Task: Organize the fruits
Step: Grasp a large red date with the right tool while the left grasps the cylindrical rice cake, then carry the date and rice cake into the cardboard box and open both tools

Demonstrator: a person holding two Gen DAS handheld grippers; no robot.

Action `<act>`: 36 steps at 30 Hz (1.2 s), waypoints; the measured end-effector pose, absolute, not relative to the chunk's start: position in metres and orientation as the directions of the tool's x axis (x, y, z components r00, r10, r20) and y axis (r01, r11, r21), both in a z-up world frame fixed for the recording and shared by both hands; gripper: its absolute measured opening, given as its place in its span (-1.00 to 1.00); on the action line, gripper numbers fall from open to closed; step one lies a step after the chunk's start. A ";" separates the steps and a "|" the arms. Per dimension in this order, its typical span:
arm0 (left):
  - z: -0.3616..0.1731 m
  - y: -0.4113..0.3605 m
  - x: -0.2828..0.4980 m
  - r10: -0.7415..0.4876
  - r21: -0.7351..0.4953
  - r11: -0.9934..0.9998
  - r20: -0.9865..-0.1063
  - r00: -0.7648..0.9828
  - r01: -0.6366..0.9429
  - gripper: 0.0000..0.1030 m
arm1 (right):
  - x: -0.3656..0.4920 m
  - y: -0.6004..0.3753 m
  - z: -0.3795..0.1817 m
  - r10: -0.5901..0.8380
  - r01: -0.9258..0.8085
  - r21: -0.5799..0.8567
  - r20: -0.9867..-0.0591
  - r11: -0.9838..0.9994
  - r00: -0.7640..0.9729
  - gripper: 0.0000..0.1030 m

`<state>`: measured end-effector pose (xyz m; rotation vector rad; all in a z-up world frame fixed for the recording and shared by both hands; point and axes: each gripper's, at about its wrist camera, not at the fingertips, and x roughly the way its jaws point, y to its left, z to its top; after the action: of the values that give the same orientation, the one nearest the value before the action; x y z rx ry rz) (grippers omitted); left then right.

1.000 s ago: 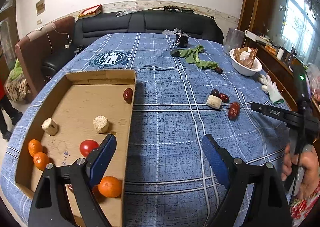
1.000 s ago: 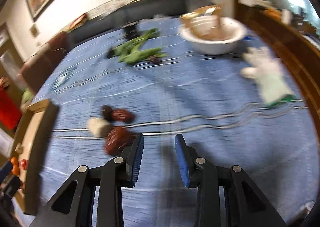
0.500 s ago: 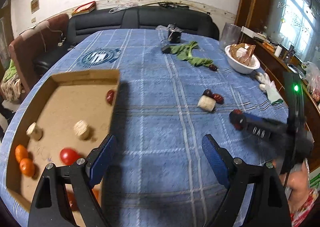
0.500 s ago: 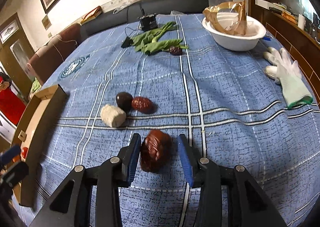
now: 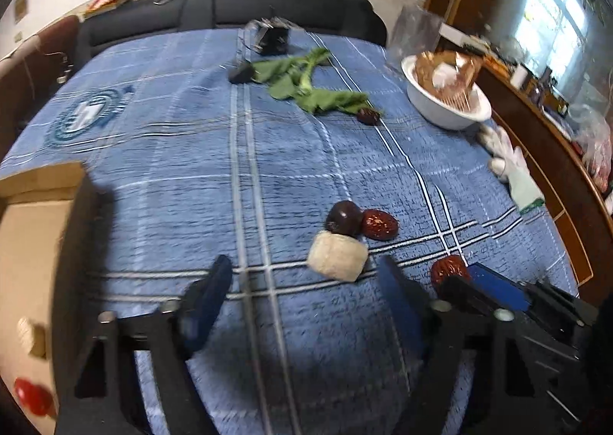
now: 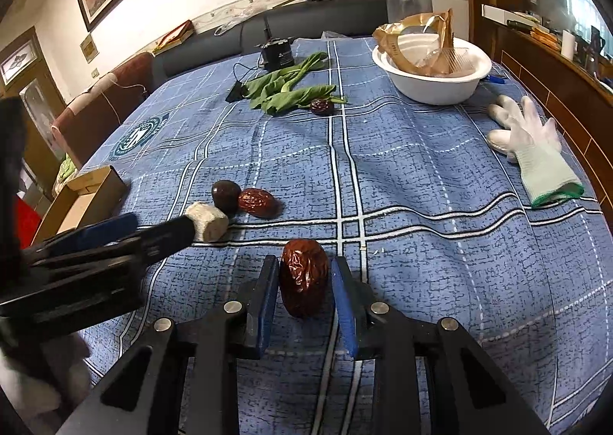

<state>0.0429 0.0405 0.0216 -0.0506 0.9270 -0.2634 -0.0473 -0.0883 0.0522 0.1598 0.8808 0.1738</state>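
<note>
Since a moment ago the right gripper (image 6: 304, 295) has closed its fingers around the wrinkled red date (image 6: 304, 281) on the table (image 6: 421, 186), apparently to carry it boxward, while the left gripper (image 5: 302, 304), fingers spread and empty, nears the pale chunk (image 5: 338, 257).

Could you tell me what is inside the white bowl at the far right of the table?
The white bowl holds a crumpled, opened golden-brown wrapper with clear plastic beside it. Whatever lies beneath them is hidden by the wrapper and the bowl's wall.

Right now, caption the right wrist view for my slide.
Right gripper brackets a wrinkled red date on the blue plaid tablecloth.
</note>
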 end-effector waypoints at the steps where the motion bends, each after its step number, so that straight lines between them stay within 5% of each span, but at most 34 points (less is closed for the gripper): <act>1: 0.018 0.037 0.047 -0.258 -0.160 0.963 -0.787 0.560 0.219 0.14 | -0.047 -0.088 0.052 0.219 -0.088 0.210 -0.752 0.974 0.622 -0.41; 5: 0.014 0.031 0.053 -0.282 -0.163 0.953 -0.778 0.561 0.254 -0.15 | -0.046 -0.085 0.050 0.226 -0.102 0.208 -0.755 0.973 0.615 -0.44; 6: 0.014 0.030 0.052 -0.302 -0.172 0.946 -0.773 0.558 0.273 -0.38 | -0.046 -0.083 0.050 0.225 -0.107 0.203 -0.756 0.973 0.615 -0.44; 21: 0.027 0.057 0.040 -0.352 -0.249 0.935 -0.712 0.607 0.251 -0.37 | -0.049 -0.086 0.057 0.241 -0.103 0.231 -0.717 0.967 0.654 -0.44; 36: 0.105 0.181 -0.093 -0.057 -0.136 0.990 -0.633 0.772 -0.038 -0.36 | -0.091 -0.038 0.100 0.424 -0.247 0.352 -0.630 0.903 0.651 -0.43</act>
<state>-0.0933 0.1809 0.1048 -0.1447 0.6894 -0.0105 -0.0911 -0.0375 0.1005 0.2447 0.7737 0.3852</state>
